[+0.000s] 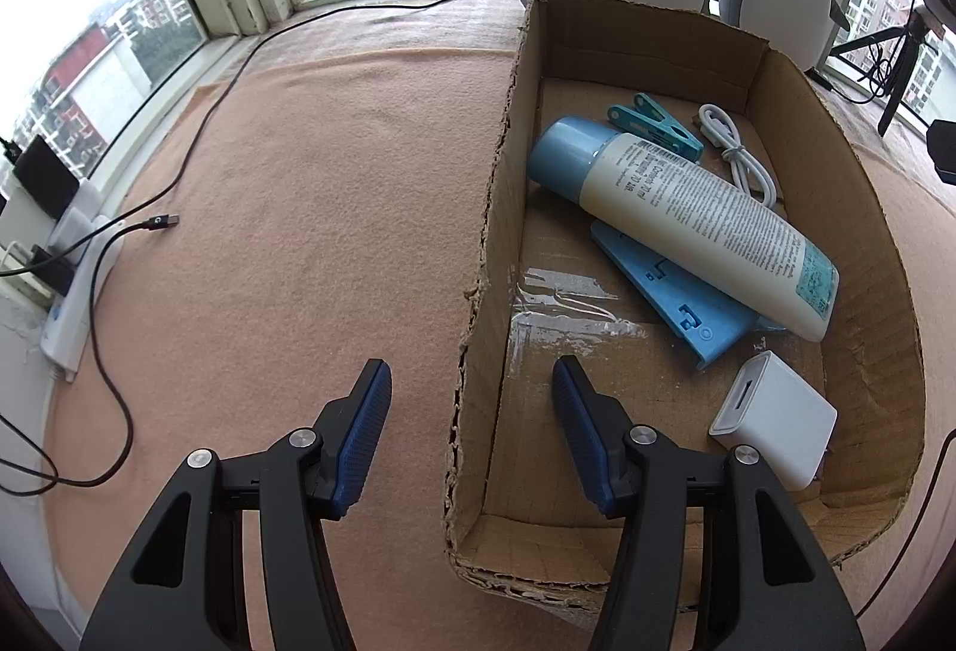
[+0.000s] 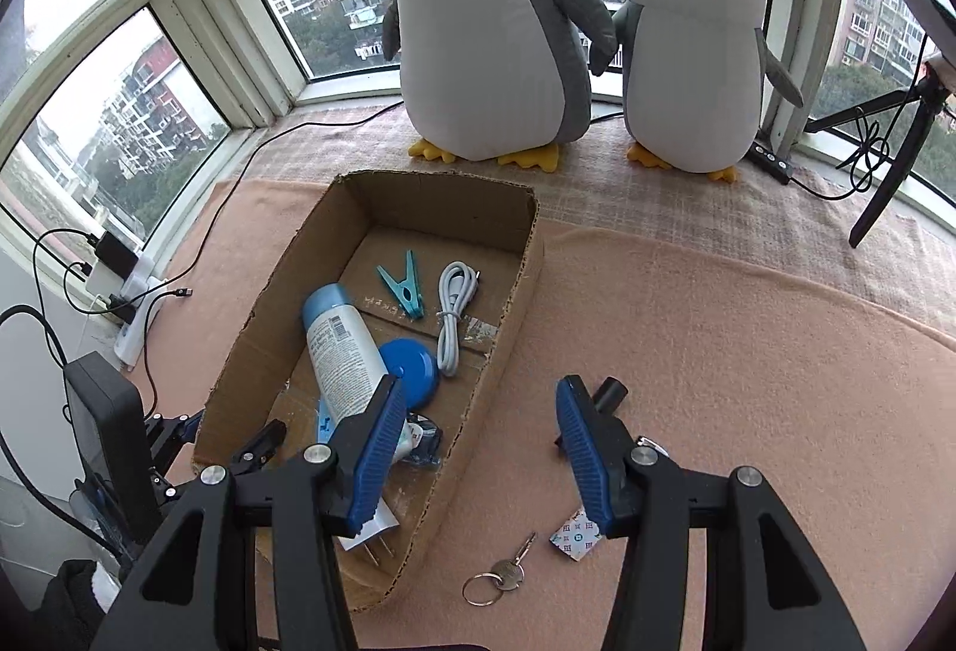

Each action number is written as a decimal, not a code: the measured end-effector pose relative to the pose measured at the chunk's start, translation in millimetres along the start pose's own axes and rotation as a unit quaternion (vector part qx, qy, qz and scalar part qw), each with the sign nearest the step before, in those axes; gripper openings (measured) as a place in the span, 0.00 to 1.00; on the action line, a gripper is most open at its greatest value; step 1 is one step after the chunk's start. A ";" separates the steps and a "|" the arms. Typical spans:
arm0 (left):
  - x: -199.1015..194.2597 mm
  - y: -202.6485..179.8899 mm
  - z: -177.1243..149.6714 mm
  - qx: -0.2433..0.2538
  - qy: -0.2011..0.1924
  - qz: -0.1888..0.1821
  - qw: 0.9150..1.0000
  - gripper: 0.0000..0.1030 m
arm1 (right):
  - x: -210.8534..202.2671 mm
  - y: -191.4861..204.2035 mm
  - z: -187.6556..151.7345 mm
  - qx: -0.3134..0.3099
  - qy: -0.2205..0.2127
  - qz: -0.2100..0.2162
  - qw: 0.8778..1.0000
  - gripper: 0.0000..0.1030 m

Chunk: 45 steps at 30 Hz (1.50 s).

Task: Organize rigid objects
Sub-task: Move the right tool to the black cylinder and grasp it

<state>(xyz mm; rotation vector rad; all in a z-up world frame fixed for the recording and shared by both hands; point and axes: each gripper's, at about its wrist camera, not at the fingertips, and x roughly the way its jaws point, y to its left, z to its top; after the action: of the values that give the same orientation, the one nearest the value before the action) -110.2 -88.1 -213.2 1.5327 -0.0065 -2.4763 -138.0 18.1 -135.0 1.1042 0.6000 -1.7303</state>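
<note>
Right claw point(image 2: 472, 448), open and empty, is hovering while I am targeting the thin, stiff, slippery key point(image 2: 512, 570) by its ring.

— What do the left gripper point(image 1: 472, 382) and right gripper point(image 2: 475, 403) look like?
— Matte black angular arms with triangular cut-outs, silver round screw heads at the pivots, blue ribbed pads point(image 1: 364, 436) (possibly rubber; hard to tell).

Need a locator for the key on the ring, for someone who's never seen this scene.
Start at the cardboard box in front of the two plush penguins. On the pink blanket just outside its near right corner lies the key. It is the only metal item there, on a wire ring, left of a small patterned square packet.
</note>
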 end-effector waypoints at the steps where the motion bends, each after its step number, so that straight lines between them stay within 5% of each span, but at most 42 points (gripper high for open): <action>1: 0.0 0.4 0.1 0.000 0.000 0.000 1.000 0.55 | -0.9 -6.0 -1.9 0.005 0.001 -0.003 1.000 0.47; 9: -0.4 0.5 -0.5 0.000 0.001 0.000 1.000 0.55 | 4.1 -43.3 -22.7 0.046 0.025 -0.022 0.998 0.47; 23: -1.3 0.7 -1.2 0.000 0.001 0.000 1.000 0.55 | 44.0 -60.5 -20.0 0.106 0.061 0.016 0.992 0.31; 45: -1.3 1.3 -1.7 -0.003 0.002 0.000 1.000 0.55 | 88.9 -57.5 -9.9 0.088 0.111 -0.028 0.989 0.19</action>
<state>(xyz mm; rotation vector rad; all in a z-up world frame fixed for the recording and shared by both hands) -107.9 -89.0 -212.7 1.5358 0.0032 -2.4709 -197.3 9.0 -222.8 1.4305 0.6282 -1.7476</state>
